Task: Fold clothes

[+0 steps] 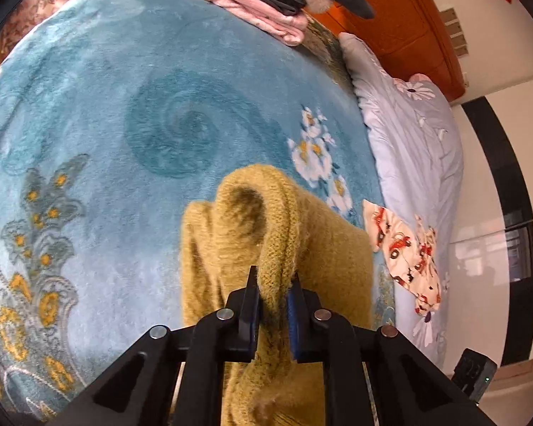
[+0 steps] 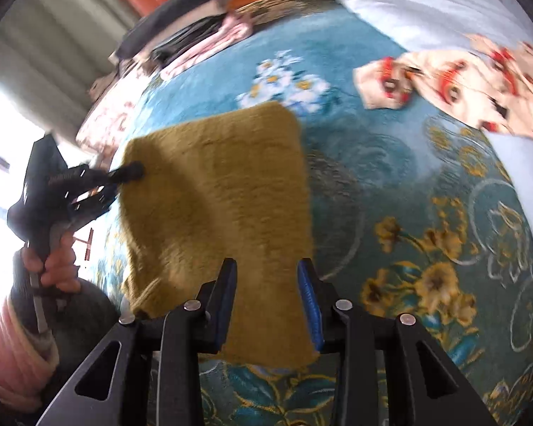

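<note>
A mustard-yellow knitted sweater [image 1: 280, 245] lies partly folded on the blue floral blanket [image 1: 124, 106]. My left gripper [image 1: 273, 284] is shut on a bunched ribbed edge of the sweater and lifts it. In the right wrist view the sweater [image 2: 216, 195] spreads as a rough rectangle, and the left gripper [image 2: 131, 172] grips its left edge. My right gripper [image 2: 266, 277] is open and empty, its fingers just above the sweater's near edge.
A stack of folded pink and dark clothes [image 1: 259, 0] sits at the far edge of the blanket. A cream garment with red cars [image 1: 405, 252] lies on the lilac duvet [image 1: 408, 135] to the right. An orange wooden headboard [image 1: 401, 17] stands behind.
</note>
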`<act>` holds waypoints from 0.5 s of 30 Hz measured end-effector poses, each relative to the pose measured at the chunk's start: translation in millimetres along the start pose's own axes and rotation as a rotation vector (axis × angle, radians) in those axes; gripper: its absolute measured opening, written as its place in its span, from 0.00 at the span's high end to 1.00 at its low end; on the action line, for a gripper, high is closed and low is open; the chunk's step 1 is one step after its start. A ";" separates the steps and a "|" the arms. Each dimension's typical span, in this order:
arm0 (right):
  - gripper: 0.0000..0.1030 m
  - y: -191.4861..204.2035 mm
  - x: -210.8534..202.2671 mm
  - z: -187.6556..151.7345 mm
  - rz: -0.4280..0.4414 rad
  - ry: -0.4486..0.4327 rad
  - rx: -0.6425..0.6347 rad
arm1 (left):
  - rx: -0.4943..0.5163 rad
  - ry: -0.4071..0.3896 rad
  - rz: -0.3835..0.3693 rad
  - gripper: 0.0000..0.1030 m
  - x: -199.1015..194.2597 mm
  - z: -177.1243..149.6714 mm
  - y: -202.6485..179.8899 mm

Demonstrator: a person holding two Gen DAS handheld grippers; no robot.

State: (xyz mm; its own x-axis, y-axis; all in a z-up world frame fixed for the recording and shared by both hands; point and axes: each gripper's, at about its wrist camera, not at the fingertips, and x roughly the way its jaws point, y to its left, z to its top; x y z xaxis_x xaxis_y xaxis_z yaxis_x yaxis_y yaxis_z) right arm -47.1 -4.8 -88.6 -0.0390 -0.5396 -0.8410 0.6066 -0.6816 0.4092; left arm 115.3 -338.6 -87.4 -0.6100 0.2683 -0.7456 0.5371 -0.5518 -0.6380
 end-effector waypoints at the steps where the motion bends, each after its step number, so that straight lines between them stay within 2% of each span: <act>1: 0.62 -7.0 -0.7 -0.1 -0.002 -0.004 0.030 | -0.023 0.013 0.019 0.87 3.3 0.0 9.4; 5: 0.57 -32.7 -1.5 -5.0 0.039 0.015 0.127 | -0.069 0.047 0.068 0.86 15.2 -1.2 30.6; 9: 0.47 -47.1 2.6 -16.6 0.109 0.070 0.176 | -0.074 0.056 0.035 0.79 12.4 -0.9 28.3; 10: 0.47 -47.8 5.9 -19.0 0.125 0.081 0.186 | -0.093 0.059 0.014 0.71 9.9 -0.3 29.8; 11: 0.47 -48.5 9.1 -21.4 0.140 0.093 0.195 | -0.115 0.060 -0.003 0.55 7.7 1.0 32.2; 13: 0.46 -51.2 14.9 -26.0 0.156 0.107 0.219 | -0.155 0.046 -0.022 0.31 4.9 3.4 37.9; 15: 0.46 -55.6 20.3 -30.6 0.160 0.110 0.260 | -0.192 0.040 -0.026 0.31 5.4 5.4 43.5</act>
State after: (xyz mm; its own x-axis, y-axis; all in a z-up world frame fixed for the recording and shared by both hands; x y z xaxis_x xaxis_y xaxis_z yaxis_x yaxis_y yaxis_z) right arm -57.4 37.3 -139.3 0.1349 -0.6036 -0.7858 0.3745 -0.7031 0.6044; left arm 132.2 -365.4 -118.2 -0.6040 0.3138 -0.7327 0.6246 -0.3846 -0.6796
